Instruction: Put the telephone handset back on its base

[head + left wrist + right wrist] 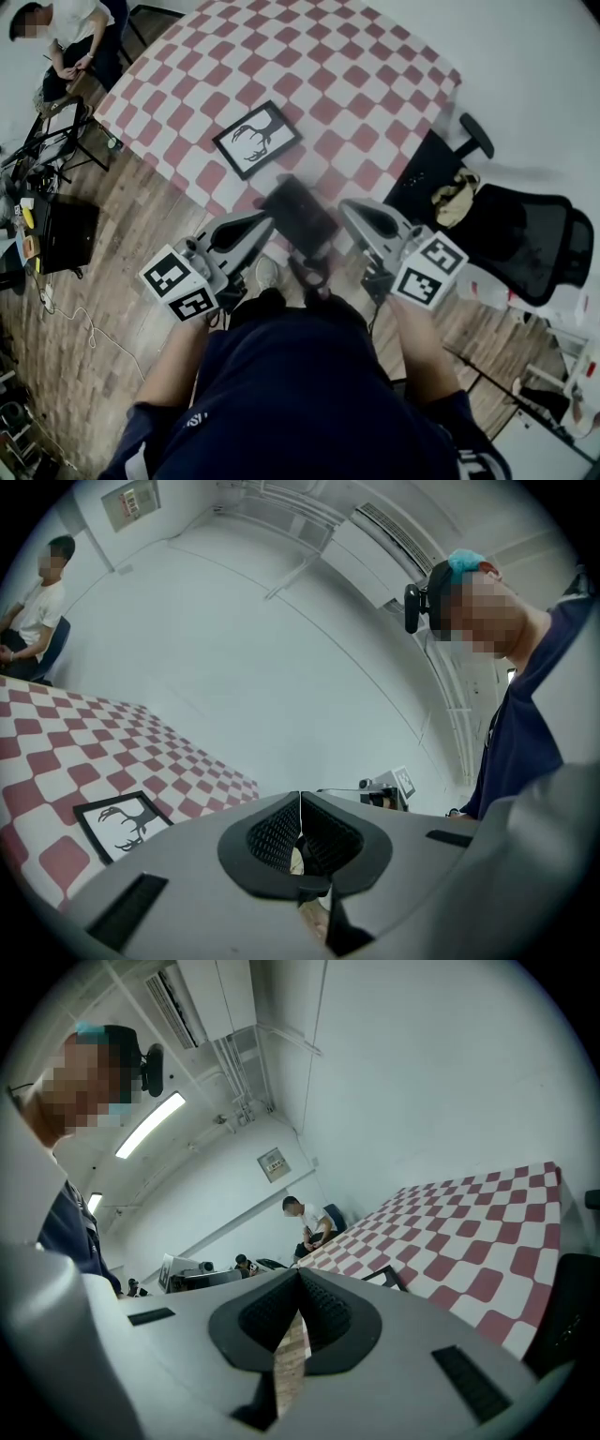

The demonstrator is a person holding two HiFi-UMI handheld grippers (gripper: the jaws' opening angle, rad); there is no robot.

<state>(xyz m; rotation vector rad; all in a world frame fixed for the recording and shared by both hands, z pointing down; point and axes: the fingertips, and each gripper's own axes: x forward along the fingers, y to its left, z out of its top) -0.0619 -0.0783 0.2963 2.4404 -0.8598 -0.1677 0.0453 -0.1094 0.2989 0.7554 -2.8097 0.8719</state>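
Both closed and empty, left gripper (pixel 261 223) and right gripper (pixel 349 211) flank a blurred dark object (pixel 300 216) at the left's three o'clock

Table (pixel 356 84): red-and-white checkered cloth on top. Framed antler picture (pixel 256 139) lies flat toward near edge. Table stands on wood-plank floor (pixel 112 309).

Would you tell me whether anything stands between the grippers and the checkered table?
Only a blurred dark object, unidentifiable, between the left gripper and right gripper at the table edge; no telephone is recognisable.
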